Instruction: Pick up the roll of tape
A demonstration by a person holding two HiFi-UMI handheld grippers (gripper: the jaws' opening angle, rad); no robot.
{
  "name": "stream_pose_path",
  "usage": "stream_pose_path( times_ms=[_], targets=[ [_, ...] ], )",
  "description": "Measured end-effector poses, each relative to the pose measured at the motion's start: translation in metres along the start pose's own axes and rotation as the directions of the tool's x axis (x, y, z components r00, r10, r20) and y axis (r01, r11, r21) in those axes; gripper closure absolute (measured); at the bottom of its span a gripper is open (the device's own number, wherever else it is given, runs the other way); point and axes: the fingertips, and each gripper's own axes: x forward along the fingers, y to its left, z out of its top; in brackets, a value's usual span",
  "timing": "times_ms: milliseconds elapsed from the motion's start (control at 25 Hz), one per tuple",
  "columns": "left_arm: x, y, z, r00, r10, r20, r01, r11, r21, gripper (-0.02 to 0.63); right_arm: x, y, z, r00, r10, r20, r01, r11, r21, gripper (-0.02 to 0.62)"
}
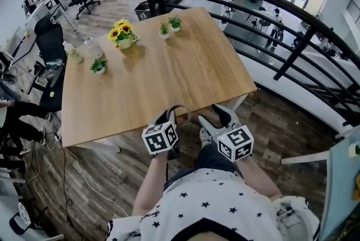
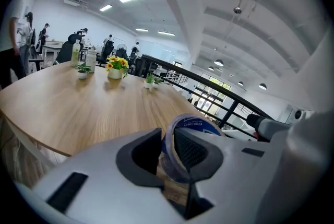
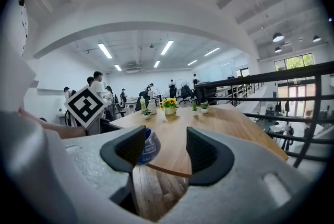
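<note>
The roll of tape is clear with a blue printed core. It stands on edge between the jaws of my left gripper, whose pads are shut on its wall. In the head view the left gripper holds the roll of tape just off the near edge of the wooden table. My right gripper is beside it on the right. The right gripper view shows the right gripper open with nothing between its pads, and the roll of tape peeks out behind its left jaw.
A pot of sunflowers, small potted plants and bottles stand at the table's far side. A black railing runs along the right. Office chairs and desks fill the far left. The floor below is wooden.
</note>
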Motion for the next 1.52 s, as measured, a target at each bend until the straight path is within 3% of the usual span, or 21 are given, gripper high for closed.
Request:
stream_pose_path(
  times_ms=[1040, 1200, 1520],
  targets=[
    [-0.047, 0.005, 0.01, 0.997, -0.01, 0.072, 0.014, 0.999, -0.048, 0.532, 0.013, 0.002, 0.012, 0.998, 0.042, 0.038, -0.042, 0.999, -0.004, 0.365],
    [-0.048, 0.009, 0.011, 0.997, -0.006, 0.074, 0.01, 0.999, -0.048, 0.532, 0.011, 0.0, 0.011, 0.999, 0.019, 0.043, -0.019, 1.0, -0.009, 0.368],
    [-0.049, 0.009, 0.013, 0.997, -0.008, 0.083, 0.013, 0.998, -0.055, 0.532, 0.006, -0.008, 0.016, 0.998, -0.03, 0.047, 0.032, 0.999, -0.038, 0.485]
  ],
)
